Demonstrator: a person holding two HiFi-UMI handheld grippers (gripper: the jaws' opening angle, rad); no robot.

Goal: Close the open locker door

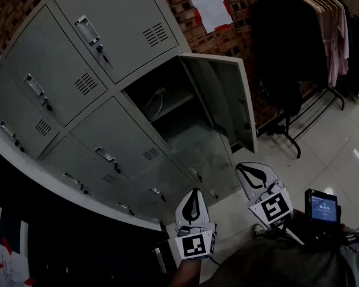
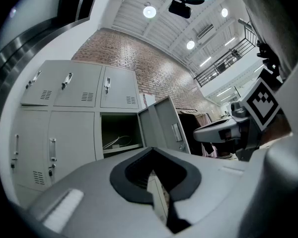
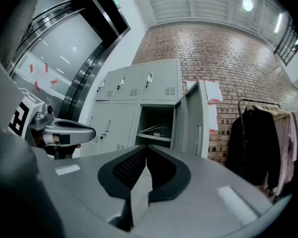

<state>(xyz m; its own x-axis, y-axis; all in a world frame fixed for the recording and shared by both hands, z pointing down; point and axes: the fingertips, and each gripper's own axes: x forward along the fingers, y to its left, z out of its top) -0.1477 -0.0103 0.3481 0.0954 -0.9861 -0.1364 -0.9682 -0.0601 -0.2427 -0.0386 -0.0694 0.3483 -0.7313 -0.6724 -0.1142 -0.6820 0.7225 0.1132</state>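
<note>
A: Locker door (image 1: 226,97)?
B: Stands wide open at the locker bank's (image 1: 78,58) right-hand column.
A: Grippers?
B: Left gripper (image 1: 195,191) and right gripper (image 1: 248,167) hang before the bank, clear of it, fingers together, empty.

Locker or changing area: grey metal lockers (image 1: 96,82) against brick wall (image 1: 242,26), paper notices (image 1: 208,5), garments on clothes rack (image 1: 314,17), glossy tiled floor (image 1: 329,142).

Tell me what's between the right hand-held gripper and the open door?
Nothing. In the head view, only bare floor separates right hand-held gripper and open door.
</note>
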